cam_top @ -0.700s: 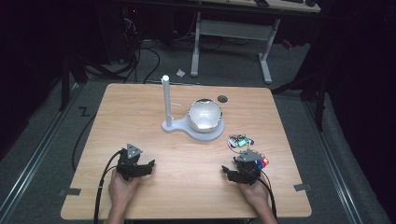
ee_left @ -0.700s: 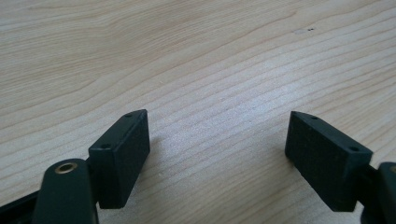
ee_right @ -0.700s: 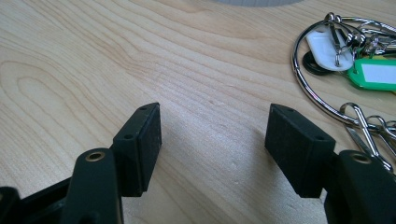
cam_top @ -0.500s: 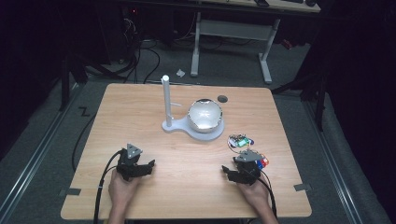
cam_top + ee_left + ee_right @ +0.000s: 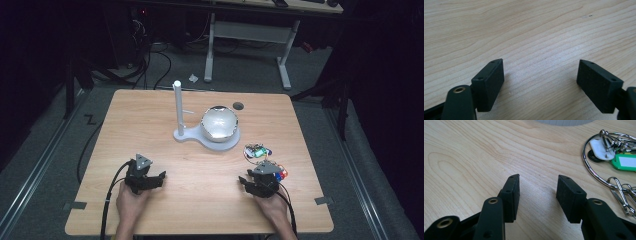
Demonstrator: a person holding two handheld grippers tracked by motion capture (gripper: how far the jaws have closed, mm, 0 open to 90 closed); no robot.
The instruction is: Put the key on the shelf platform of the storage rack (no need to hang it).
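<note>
**Fig. — Both grippers at rest near table edge; key bunch not yet picked up**

High view: wooden table point(image 5: 150, 115) w/ a white stand, i.e. an upright post point(image 5: 177, 107) on a flat base, carrying a shiny dome-shaped piece point(image 5: 219, 122) beside the post. Key bunch point(image 5: 256, 150) lies flat on the table, right of and nearer the person than the stand. A 2nd small cluster w/ red and blue bits point(image 5: 281, 173) sits just beside the right gripper point(image 5: 248, 183); what it is can't be told at this res. Left gripper point(image 5: 156, 179) is well apart from both, over bare wood.

Tool state: left gripper point(image 5: 540, 75) spread wide, nothing btwn the jaws, bare wood grain below. Right gripper point(image 5: 537, 188) also released, narrower gap, nothing btwn the jaws.

Progress (judgement): at the start. Keys untouched, nothing lifted, post carries nothing. Approach, grasp and any placing are all left to do.

View differences: right gripper view resolves the key bunch point(image 5: 610, 151), showing a large metal ring point(image 5: 589, 167), white tag point(image 5: 599, 145), green tag point(image 5: 626, 161), loose clips point(image 5: 622, 191), lying right of and beyond the jaws, not touching. High view gives layout: stand, both hands, spacing.
</note>
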